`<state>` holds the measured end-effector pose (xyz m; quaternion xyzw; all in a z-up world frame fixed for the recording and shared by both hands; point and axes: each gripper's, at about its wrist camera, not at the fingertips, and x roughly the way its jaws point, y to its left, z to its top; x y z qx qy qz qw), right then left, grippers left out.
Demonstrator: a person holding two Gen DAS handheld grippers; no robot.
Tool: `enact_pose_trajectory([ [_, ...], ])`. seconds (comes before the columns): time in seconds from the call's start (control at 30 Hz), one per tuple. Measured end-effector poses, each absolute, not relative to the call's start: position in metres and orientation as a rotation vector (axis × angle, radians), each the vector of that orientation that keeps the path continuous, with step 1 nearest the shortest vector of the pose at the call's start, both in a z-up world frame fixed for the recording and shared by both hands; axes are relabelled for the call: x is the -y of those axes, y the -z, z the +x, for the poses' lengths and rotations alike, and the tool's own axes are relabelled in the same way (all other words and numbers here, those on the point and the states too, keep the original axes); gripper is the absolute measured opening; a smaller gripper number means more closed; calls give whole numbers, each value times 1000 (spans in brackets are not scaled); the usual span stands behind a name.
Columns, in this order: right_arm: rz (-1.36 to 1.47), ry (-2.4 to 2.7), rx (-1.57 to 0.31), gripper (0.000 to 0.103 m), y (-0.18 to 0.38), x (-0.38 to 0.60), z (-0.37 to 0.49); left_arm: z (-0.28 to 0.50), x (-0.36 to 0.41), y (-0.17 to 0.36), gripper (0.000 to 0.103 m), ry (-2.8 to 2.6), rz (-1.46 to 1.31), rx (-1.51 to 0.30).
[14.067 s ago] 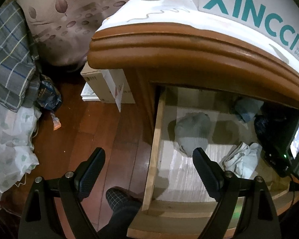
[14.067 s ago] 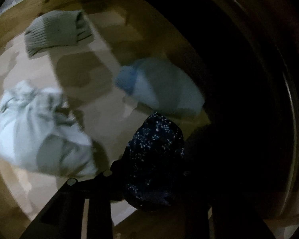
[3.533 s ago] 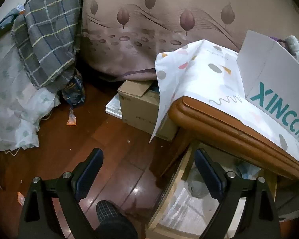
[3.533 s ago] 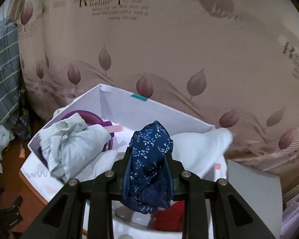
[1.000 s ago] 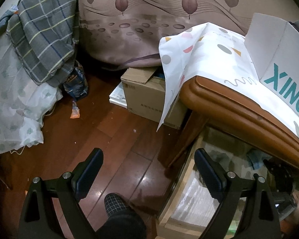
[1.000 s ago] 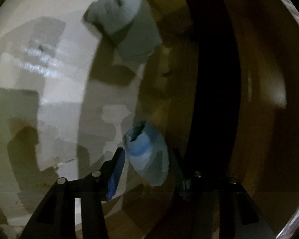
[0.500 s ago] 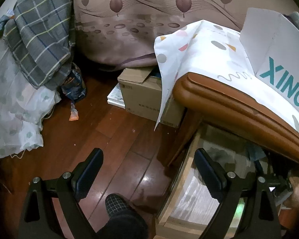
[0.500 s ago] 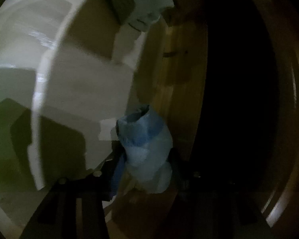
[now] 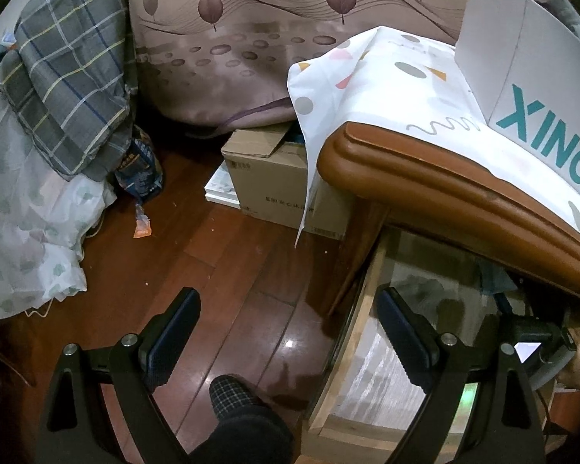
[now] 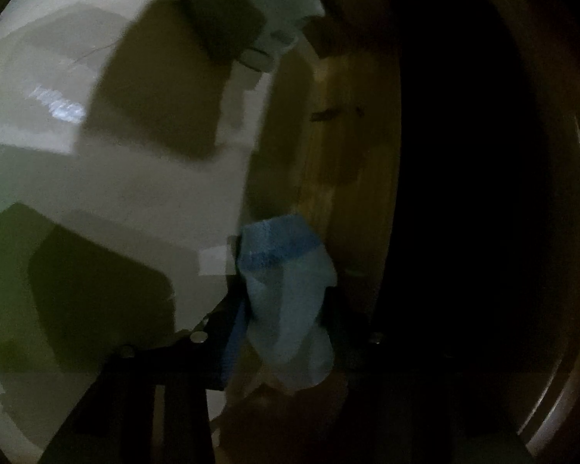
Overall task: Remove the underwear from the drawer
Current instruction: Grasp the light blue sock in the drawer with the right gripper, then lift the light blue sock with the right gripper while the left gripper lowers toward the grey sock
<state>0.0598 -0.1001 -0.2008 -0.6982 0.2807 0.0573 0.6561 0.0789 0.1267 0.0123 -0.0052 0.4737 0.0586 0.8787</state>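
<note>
A light blue pair of underwear (image 10: 278, 247) with a darker blue band lies at the back of the open drawer (image 10: 328, 135), against its wooden wall. My right gripper (image 10: 284, 294) reaches into the dim drawer; its jaws are closing, the blue underwear fills the gap and the pads press its sides. A grey garment (image 10: 251, 7) lies farther off on the pale drawer lining. My left gripper (image 9: 286, 309) hangs open and holds nothing, above the floor by the drawer's side wall (image 9: 352, 348).
A white XINCCI box (image 9: 522, 89) stands on a patterned cloth (image 9: 386, 85) over the wooden cabinet top. A cardboard box (image 9: 266, 178) sits on the floor beside the cabinet. Plaid fabric (image 9: 65, 89) hangs at left. A person's slippered foot (image 9: 232, 398) stands below my left gripper.
My right gripper has moved in on the blue underwear and its jaws have narrowed around it. The grey garment has slid toward the top of the view. My left gripper has barely moved.
</note>
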Motion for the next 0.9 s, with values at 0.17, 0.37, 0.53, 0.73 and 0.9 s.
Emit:
enact_pose_trajectory([
  [0.17,-1538,-104,-664,29,197,100,65,79,-127,-11,91,-121,-14,-995],
  [0.37,-1493,-119,-711,28,186,94,60,80,-129,-9,91,-128,-13,-1002],
  [0.53,-1378,-166,-805,28,163,96,56,82,-130,-5,91,-119,-22,-1017],
  [0.73,-1187,-202,-882,28,116,94,48,82,-126,-2,91,-121,-4,-1018],
  [0.9,-982,-220,-899,28,70,89,29,82,-121,1,91,-117,10,-1026],
])
